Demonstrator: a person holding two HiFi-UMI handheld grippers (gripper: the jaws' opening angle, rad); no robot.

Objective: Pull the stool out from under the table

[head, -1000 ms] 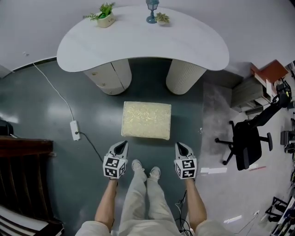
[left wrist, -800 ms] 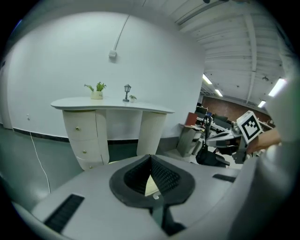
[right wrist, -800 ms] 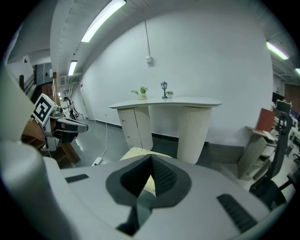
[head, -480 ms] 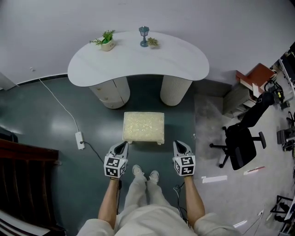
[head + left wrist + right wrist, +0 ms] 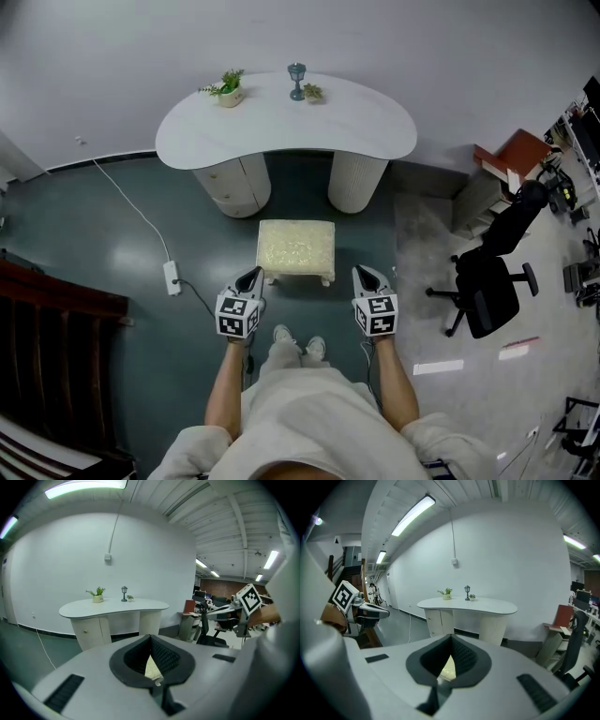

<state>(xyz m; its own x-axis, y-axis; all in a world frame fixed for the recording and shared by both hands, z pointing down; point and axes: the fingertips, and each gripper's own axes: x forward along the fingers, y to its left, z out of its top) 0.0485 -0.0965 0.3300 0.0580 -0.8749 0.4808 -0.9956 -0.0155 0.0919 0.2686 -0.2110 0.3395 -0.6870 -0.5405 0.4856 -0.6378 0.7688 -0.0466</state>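
A dark green floor (image 5: 103, 234) fills most of the view from above, meeting a plain white wall (image 5: 122, 47) at the top. Against that wall stands a white, bean-shaped tabletop (image 5: 356, 127) on two rounded pedestals. At the far left edge sits a piece of dark wooden furniture (image 5: 52, 328). To the right, on a paler patch of floor, is a black office chair (image 5: 487, 286).

The stool (image 5: 296, 247), square with a pale nubby seat, stands on the floor in the open. It is just in front of the two pedestals, clear of the tabletop's edge, between the table and the person's feet.

The person stands facing it, forearms reaching forward, in light trousers and white shoes (image 5: 300, 339). The left claw (image 5: 251, 275) points at the stool's near left corner and the right claw (image 5: 364, 273) at its near right corner. Each claw's own view shows its jaws clenched together with nothing gripped. A sliver of the stool's pale seat shows past the jaws.

A white power strip (image 5: 172, 277) lies on the floor to the left, its cable running back toward the wall. On the tabletop's far edge sit a potted plant (image 5: 228, 89), a small blue lamp (image 5: 297, 80) and a tiny second plant (image 5: 313, 92).
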